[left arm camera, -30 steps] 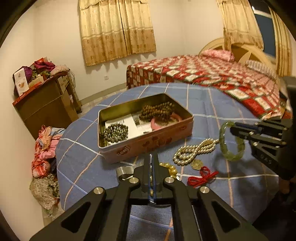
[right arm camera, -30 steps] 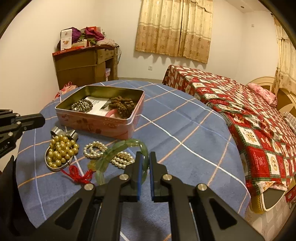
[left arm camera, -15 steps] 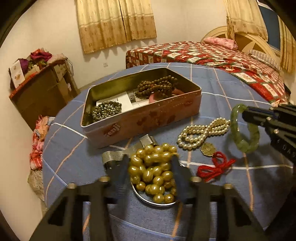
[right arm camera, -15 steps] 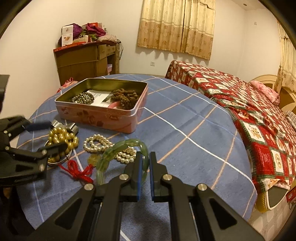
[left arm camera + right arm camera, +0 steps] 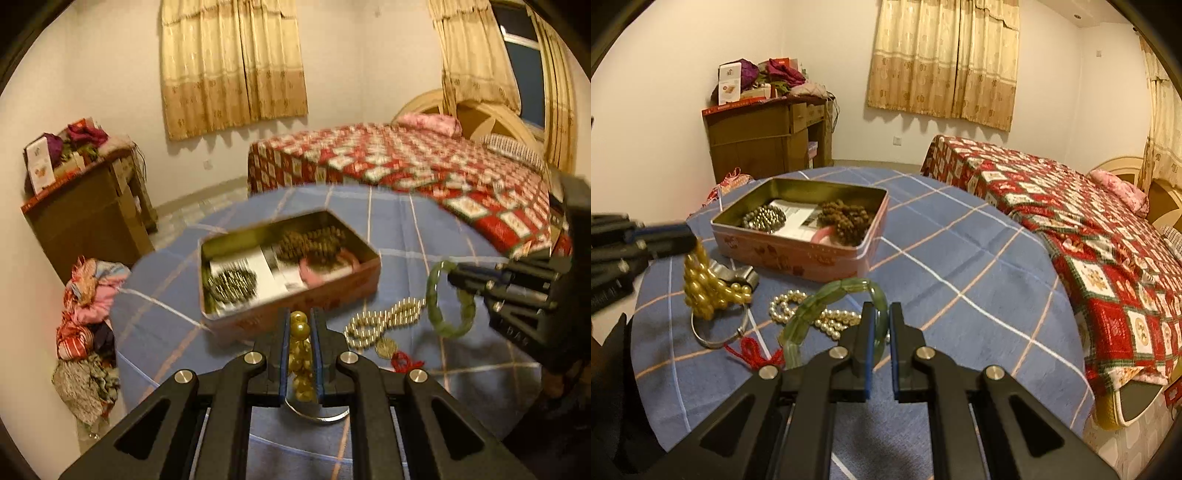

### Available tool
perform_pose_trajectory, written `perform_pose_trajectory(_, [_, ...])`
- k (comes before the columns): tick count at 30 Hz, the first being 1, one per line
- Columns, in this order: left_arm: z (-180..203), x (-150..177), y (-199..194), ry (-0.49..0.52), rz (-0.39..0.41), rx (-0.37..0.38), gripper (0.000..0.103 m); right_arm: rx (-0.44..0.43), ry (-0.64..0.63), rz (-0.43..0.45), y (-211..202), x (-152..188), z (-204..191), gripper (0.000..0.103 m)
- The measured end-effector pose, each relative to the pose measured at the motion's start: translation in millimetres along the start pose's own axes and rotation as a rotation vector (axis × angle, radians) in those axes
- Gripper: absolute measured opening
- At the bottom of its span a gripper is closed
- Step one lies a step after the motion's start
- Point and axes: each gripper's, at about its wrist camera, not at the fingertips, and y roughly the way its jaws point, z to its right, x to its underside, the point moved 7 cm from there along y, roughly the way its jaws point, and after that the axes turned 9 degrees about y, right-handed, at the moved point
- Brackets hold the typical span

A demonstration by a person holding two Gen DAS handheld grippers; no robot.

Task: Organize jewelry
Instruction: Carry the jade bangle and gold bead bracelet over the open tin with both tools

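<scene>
While I look along my left gripper [image 5: 299,325], its jaws are closing on the gold bead string [image 5: 300,334], which sits pinched between the two blue-lined pads and hangs down toward a silver bangle [image 5: 317,415] below them. Just beyond the fingertips stands the open pink tin [image 5: 295,306] on the blue checked tablecloth [image 5: 424,236], with dark beads, a brown bead cluster, a pink ring and paper inside it. To the right of the tin lie the pearl strand [image 5: 384,321], a small gold pendant [image 5: 386,347] and a red cord [image 5: 404,362]. Further right, my right gripper [image 5: 452,277] reaches in from the edge and pinches the green bangle [image 5: 447,299], which hangs off its tip.

From the right wrist view, my right gripper [image 5: 878,314] is clamped on the green bangle [image 5: 827,295]; the ring stands between the pads and arches up and to the left, above the pearl strand [image 5: 812,314] and the red cord [image 5: 753,350]. At far left, my left gripper [image 5: 690,240] holds the gold bead string [image 5: 705,288] by its top, so the beads drape down onto the silver bangle [image 5: 716,336] on the cloth. The pink tin [image 5: 798,254] sits behind both pieces, near but apart from them.
</scene>
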Motion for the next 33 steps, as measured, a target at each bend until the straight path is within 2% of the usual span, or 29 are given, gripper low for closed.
perform_pose_trajectory(5, [-18,-22,-11,0.008,0.048,-0.041,0.010,-0.005,0.000,0.019,-1,-12,-2,0.008])
perform_pose_trajectory(13, [-46,-43,-1,0.025,0.079,-0.131,0.010,-0.001,-0.020,0.050,4,-38,-7,0.008])
perform_pose_trajectory(21, [-63,-58,25,0.033,0.069,-0.149,0.010,0.013,-0.042,0.073,16,-67,-10,0.008])
perform_pose_trajectory(33, [-78,-81,43,0.061,0.069,-0.182,0.010,0.023,-0.070,0.065,40,-89,-17,0.008])
